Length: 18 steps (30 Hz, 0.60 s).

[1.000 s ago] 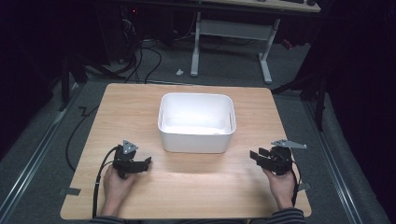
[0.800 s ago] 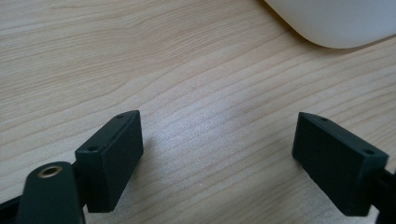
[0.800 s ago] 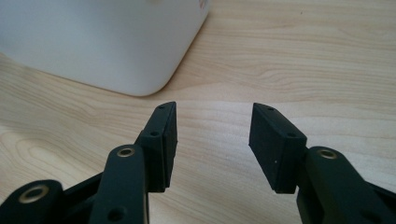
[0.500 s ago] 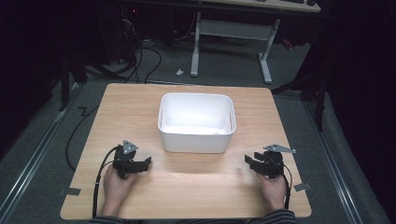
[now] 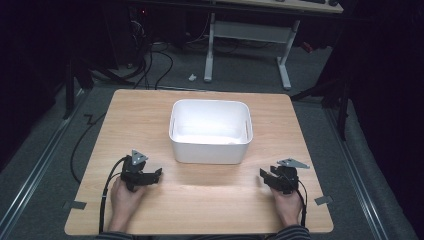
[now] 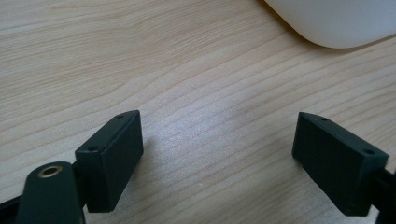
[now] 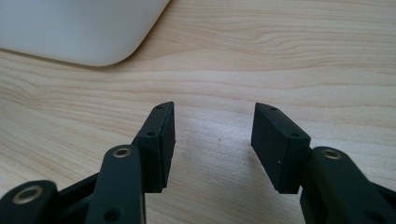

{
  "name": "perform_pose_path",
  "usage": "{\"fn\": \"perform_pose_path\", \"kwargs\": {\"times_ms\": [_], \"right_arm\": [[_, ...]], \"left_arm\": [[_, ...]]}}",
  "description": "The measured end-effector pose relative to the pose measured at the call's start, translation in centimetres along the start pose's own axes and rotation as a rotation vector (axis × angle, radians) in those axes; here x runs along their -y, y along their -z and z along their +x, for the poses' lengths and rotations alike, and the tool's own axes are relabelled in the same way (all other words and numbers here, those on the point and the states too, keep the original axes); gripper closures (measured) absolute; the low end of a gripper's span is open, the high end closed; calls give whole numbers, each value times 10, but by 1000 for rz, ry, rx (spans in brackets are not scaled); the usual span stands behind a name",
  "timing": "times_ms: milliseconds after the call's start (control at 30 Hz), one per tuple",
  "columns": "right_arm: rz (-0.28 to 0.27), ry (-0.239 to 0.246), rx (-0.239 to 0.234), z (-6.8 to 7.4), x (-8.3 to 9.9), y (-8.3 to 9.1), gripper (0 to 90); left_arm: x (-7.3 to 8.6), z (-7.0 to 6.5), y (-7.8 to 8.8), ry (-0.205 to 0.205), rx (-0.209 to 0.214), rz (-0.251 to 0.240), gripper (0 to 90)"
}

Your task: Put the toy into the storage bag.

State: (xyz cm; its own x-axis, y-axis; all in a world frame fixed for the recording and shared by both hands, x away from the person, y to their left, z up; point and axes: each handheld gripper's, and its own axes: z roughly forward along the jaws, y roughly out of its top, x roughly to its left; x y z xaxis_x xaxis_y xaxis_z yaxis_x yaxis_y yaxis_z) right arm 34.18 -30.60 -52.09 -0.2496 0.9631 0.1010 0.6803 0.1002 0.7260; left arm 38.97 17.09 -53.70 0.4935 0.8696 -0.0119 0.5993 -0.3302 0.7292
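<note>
Two empty grippers, left gripper (image 5: 159, 173) and right gripper (image 5: 263, 176), rest with jaws apart on the table (image 5: 125, 115) before the central white plastic bin (image 5: 210, 147), which we judge light, rigid, smooth-walled, best pinched at its rim.

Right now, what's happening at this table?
A person sits at the light wooden table with a black two-jaw gripper in each hand. The left gripper and the right gripper both rest low on the near part of the tabletop, jaws open with nothing between them, pointed toward the white rounded plastic bin at the centre. Neither touches the bin.
</note>
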Motion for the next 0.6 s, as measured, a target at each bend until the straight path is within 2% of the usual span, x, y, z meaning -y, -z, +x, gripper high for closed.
{"fn": "perform_pose_path", "kwargs": {"times_ms": [600], "right_arm": [[-21, 32, 35, 5, 6, -8, 491]], "left_arm": [[0, -1, 0, 1, -1, 1, 165]]}}
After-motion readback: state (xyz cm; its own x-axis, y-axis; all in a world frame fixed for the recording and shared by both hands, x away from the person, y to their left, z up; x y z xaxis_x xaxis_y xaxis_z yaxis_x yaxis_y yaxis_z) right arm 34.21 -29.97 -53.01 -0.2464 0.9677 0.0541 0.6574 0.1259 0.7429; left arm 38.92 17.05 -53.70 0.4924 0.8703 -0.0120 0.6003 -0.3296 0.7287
